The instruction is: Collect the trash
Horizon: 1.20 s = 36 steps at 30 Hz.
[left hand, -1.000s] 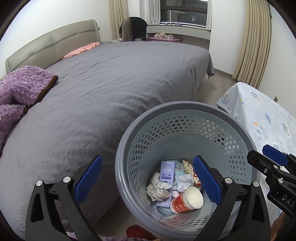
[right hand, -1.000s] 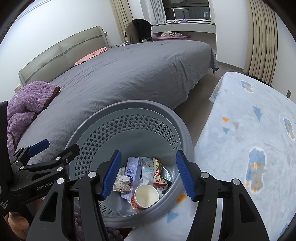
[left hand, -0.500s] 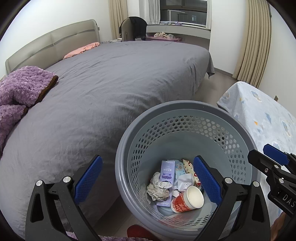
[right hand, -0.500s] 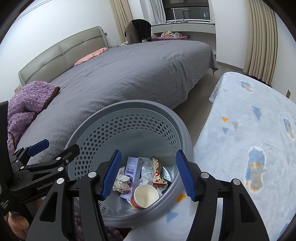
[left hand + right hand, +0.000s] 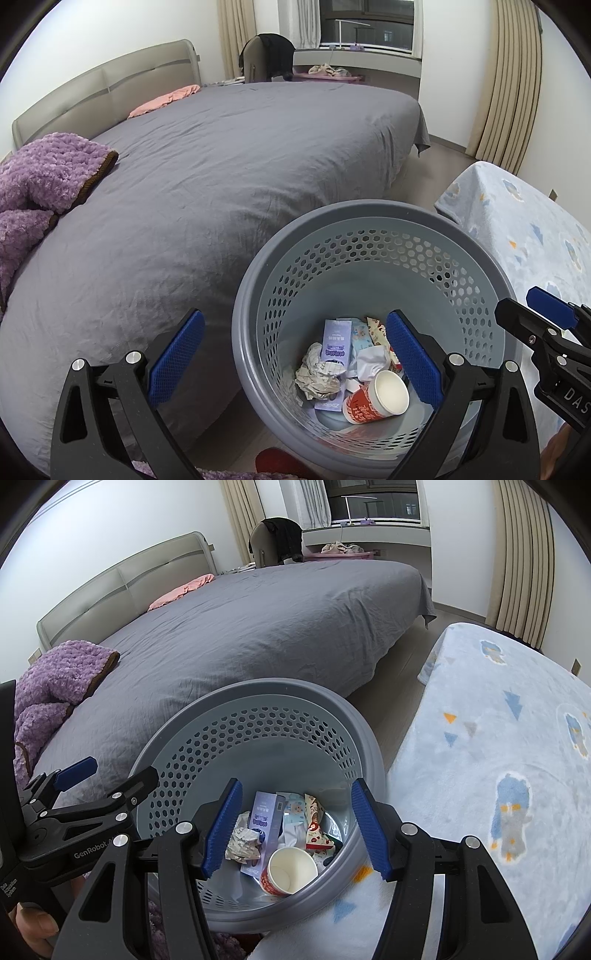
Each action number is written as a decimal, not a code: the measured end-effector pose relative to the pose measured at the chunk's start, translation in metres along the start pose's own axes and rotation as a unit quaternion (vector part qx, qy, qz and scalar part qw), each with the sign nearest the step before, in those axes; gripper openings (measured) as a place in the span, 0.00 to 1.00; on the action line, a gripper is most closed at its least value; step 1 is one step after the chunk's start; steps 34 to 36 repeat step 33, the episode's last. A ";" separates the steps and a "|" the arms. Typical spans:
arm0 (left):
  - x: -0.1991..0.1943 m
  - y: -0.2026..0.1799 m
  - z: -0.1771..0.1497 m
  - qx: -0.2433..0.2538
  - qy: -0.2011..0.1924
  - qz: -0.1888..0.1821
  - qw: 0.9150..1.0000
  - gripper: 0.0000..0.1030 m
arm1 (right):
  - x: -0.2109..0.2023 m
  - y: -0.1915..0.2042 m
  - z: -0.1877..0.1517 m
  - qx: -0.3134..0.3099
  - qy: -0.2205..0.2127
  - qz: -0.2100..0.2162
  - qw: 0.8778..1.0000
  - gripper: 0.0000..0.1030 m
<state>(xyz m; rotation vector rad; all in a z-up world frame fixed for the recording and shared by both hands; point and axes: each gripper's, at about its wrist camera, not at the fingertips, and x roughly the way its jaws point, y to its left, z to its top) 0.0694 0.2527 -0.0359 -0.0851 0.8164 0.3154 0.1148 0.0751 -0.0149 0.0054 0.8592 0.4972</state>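
Note:
A grey perforated basket (image 5: 369, 214) (image 5: 258, 686) stands on the floor between the two beds. Inside lie a red paper cup (image 5: 376, 400) (image 5: 290, 871), a crumpled paper ball (image 5: 317, 376) (image 5: 242, 843), a purple carton (image 5: 335, 341) (image 5: 264, 818) and snack wrappers (image 5: 314, 812). My left gripper (image 5: 295, 360) hovers open over the basket's near left rim, nothing between its blue pads. My right gripper (image 5: 295, 830) is open above the trash and holds nothing. Each gripper shows at the edge of the other's view.
A large bed with a grey cover (image 5: 221, 177) fills the left and centre. A purple fuzzy blanket (image 5: 44, 184) lies on its left side, a pink pillow (image 5: 166, 99) by the headboard. A light blue patterned blanket (image 5: 498, 757) covers the surface on the right. Curtains (image 5: 506, 81) hang behind.

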 end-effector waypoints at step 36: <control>0.001 0.002 0.000 -0.002 0.002 0.003 1.000 0.94 | 0.001 0.001 -0.002 0.000 0.001 0.001 1.000 0.57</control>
